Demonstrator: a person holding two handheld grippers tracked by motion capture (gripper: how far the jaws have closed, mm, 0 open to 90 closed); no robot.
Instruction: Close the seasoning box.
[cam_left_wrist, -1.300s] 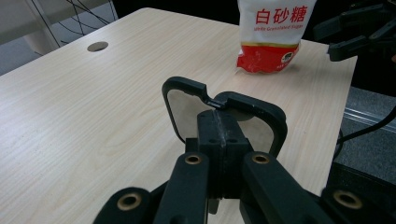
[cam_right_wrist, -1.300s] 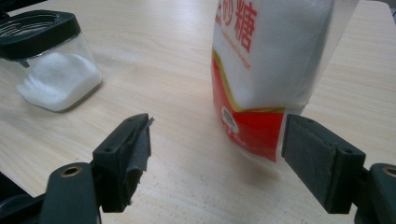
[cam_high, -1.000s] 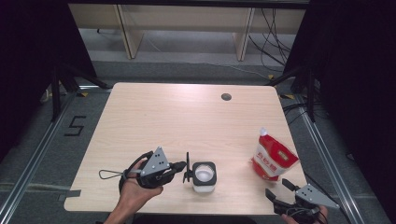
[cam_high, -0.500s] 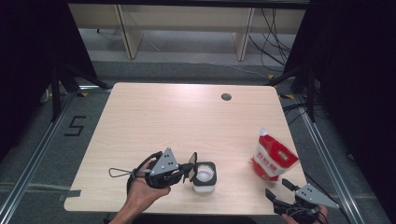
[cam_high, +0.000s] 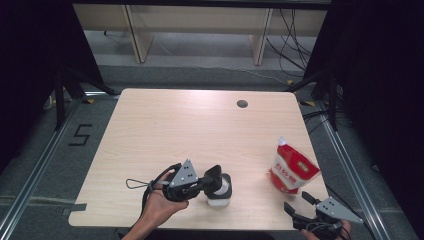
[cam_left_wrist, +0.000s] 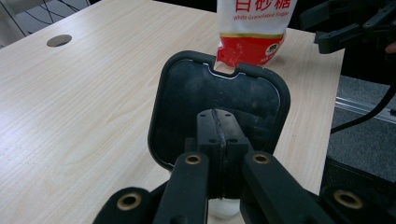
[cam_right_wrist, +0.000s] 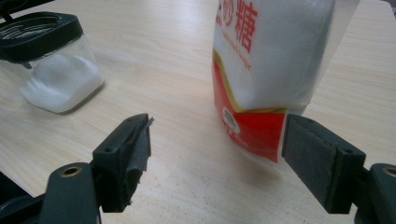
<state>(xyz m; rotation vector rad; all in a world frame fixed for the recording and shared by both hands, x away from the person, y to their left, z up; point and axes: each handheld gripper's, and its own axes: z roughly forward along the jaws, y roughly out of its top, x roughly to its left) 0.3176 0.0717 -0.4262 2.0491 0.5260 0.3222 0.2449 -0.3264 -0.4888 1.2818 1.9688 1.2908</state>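
Observation:
A small clear jar (cam_high: 219, 196) holding white sugar stands near the table's front edge, and its black hinged lid (cam_left_wrist: 187, 98) is lowered over it. My left gripper (cam_high: 214, 176) is shut, nothing between the jaws, with its closed tips against the top of the lid. I cannot tell whether the lid sits fully down. A red and white sugar pouch (cam_high: 291, 167) stands upright at the front right. Just in front of the pouch my right gripper (cam_high: 297, 201) is open and apart from it. The right gripper view has the pouch (cam_right_wrist: 271, 56) beyond the spread jaws and the jar (cam_right_wrist: 60, 79) at upper left.
The light wooden table (cam_high: 200, 130) has a round cable hole (cam_high: 242, 104) near its far edge. Floor rails, cables and dark stands surround the table. The right hand sits at the table's front right corner.
My left gripper has moved right and slightly down onto the jar. The black lid stood upright a second ago; it has swung down over the jar. The right gripper has not moved.

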